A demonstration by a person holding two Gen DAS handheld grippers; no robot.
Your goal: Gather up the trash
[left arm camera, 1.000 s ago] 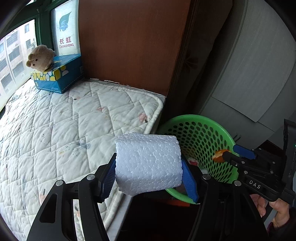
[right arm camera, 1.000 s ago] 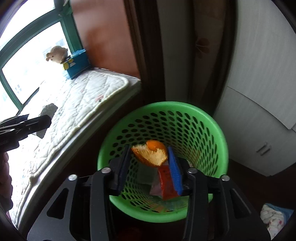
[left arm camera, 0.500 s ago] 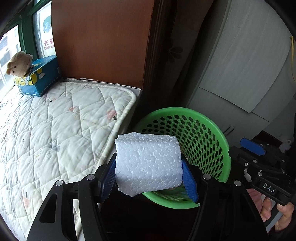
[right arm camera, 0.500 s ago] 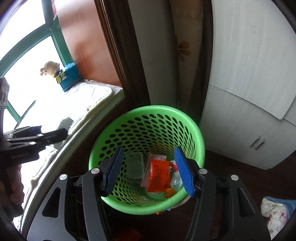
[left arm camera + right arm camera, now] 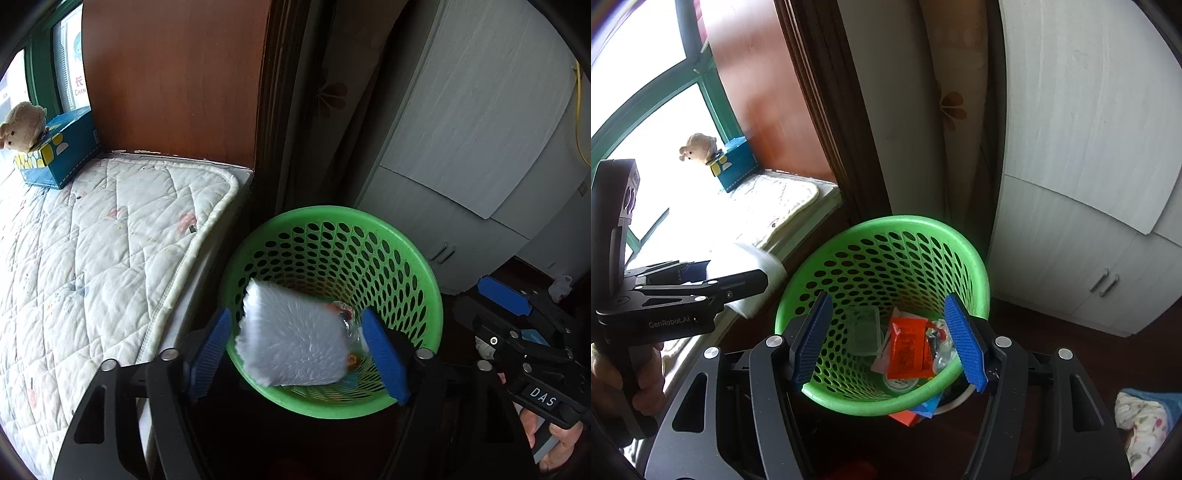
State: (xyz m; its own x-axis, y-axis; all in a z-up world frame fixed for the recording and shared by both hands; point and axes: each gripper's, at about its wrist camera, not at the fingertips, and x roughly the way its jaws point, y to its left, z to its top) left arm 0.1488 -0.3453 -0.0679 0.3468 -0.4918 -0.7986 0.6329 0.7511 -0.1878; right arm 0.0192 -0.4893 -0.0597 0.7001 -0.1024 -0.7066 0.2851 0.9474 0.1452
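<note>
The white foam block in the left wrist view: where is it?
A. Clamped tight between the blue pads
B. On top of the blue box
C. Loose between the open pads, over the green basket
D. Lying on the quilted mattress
C: the foam block is blurred and tilted, gaps at both pads, over the green basket.

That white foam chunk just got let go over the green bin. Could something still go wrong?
Maybe. The foam chunk is blurred and tilted between the open pads of the left tool, whose jaws have just been opening; near the green bin rim, it might bounce out. Being bulky, it may perch on the wrappers inside rather than settle.
</note>
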